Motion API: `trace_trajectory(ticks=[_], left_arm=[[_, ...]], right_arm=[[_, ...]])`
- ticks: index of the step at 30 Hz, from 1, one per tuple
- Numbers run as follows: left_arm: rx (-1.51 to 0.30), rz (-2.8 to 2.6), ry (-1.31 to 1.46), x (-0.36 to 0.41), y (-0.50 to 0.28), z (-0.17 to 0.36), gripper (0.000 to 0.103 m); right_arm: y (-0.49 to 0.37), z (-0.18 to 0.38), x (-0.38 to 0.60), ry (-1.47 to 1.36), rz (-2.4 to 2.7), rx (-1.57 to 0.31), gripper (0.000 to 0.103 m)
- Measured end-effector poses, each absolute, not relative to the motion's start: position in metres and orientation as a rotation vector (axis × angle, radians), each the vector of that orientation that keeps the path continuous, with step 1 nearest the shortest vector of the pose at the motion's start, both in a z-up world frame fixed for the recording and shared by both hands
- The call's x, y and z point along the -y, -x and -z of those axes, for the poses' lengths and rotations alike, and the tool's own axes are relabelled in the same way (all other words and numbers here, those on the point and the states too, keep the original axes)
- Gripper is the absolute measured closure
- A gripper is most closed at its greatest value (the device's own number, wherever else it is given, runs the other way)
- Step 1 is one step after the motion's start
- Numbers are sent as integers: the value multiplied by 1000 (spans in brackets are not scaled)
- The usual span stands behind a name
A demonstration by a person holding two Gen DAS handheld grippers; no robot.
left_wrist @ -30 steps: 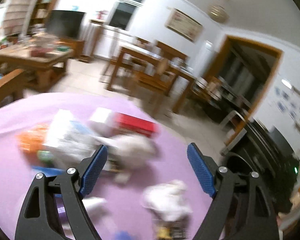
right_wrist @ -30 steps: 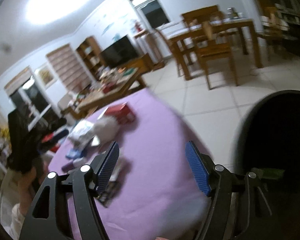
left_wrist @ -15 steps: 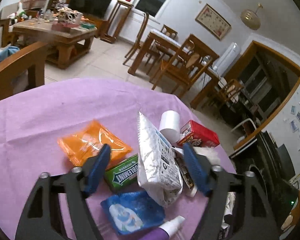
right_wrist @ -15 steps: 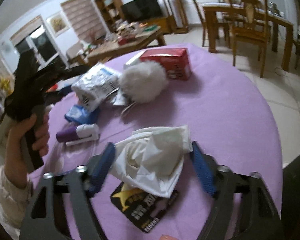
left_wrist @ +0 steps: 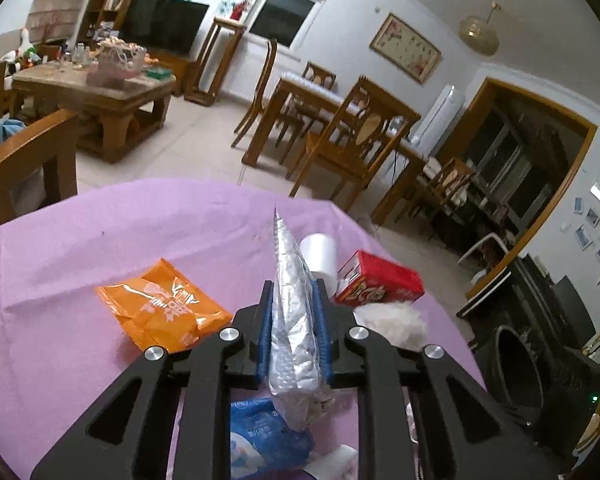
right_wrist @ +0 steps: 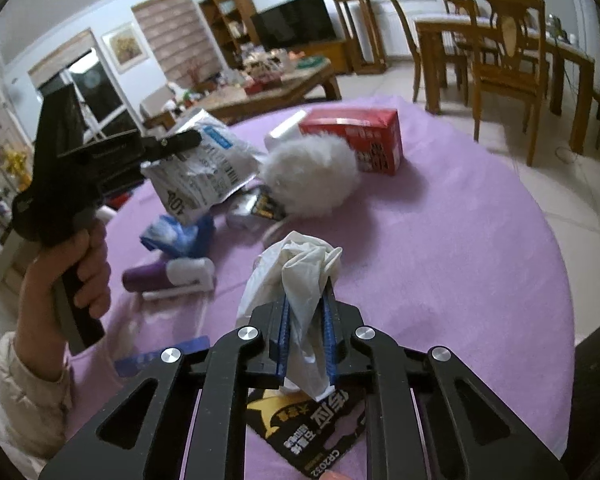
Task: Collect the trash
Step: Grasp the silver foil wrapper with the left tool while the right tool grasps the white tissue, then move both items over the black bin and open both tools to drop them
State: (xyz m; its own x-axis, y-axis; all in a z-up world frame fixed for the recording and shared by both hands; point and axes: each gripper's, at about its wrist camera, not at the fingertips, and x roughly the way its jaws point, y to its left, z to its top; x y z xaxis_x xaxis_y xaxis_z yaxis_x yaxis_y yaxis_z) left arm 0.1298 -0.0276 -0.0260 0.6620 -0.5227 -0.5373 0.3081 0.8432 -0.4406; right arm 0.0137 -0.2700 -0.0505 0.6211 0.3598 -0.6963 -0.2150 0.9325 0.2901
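**Both claws clamp onto trash**

The left gripper [left_wrist: 294, 322] pinches a crinkled silver foil bag [left_wrist: 292, 316] standing upright between its pads; an orange snack packet [left_wrist: 164, 308] lies just left. The right gripper [right_wrist: 306, 334] is closing on a crumpled white plastic glove [right_wrist: 304, 276], pads pressing it, above a black battery card [right_wrist: 308, 428].

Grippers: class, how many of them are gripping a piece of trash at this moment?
2. The left gripper pinches a silver foil bag above the purple tablecloth; the right gripper, jaws closing, pinches a crumpled white plastic bag near the table's front.
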Motion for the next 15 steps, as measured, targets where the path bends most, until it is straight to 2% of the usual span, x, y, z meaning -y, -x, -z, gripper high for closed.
trace_trajectory(ticks=[15], left_arm=[[-597,564,314,52,-84,-19,85]], right_arm=[[36,2,332,-307,-323,-659,88]])
